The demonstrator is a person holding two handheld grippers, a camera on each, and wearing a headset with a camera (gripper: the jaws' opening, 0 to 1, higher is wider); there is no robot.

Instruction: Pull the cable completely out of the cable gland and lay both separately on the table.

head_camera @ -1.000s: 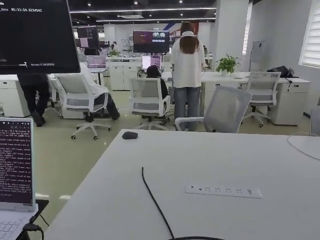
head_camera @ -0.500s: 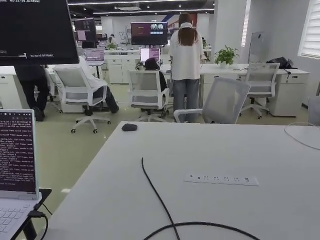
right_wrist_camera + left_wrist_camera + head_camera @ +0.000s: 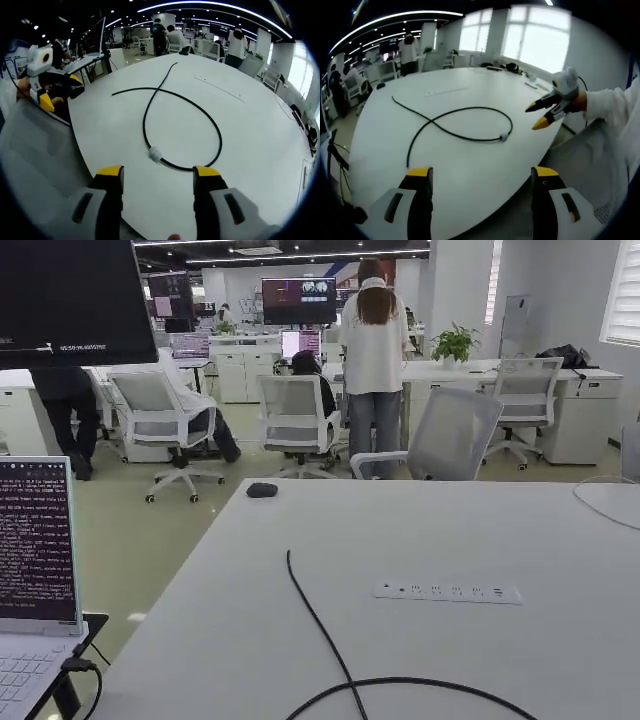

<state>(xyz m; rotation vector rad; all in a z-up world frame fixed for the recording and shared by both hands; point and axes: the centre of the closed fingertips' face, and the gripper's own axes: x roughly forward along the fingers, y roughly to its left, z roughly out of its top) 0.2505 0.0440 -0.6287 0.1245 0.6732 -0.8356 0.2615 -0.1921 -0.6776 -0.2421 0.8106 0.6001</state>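
1. Plainly, the black cable (image 3: 158, 90) lies on the white table (image 3: 250, 125) in 1 crossed loop across the middle of the right gripper view, with its tail running toward the upper centre.
2. Its near end sits in a small whitish cable gland (image 3: 154, 153), which lies flat on the tabletop at lower centre.
3. At the bottom of that frame, the right gripper (image 3: 157, 172) holds its 2 yellow-tipped jaws wide apart with nothing between them, near the gland but not touching it.
4. Likewise, the left gripper (image 3: 480, 172) is spread wide and empty at the bottom of its own view. The gland shows at mid-frame, well beyond the jaws.
5. From the right of the left gripper view, the other gripper comes in on a white sleeve (image 3: 612, 107), beside the table edge.
6. In the head view, the cable crosses the lower centre, and a flush power strip (image 3: 447, 592) sits right of it, apart from the loop.
7. Further off are a black mouse (image 3: 262, 490) at the table's far edge, a laptop (image 3: 35, 550) at lower left, and a grey office chair (image 3: 455, 445) behind the table.
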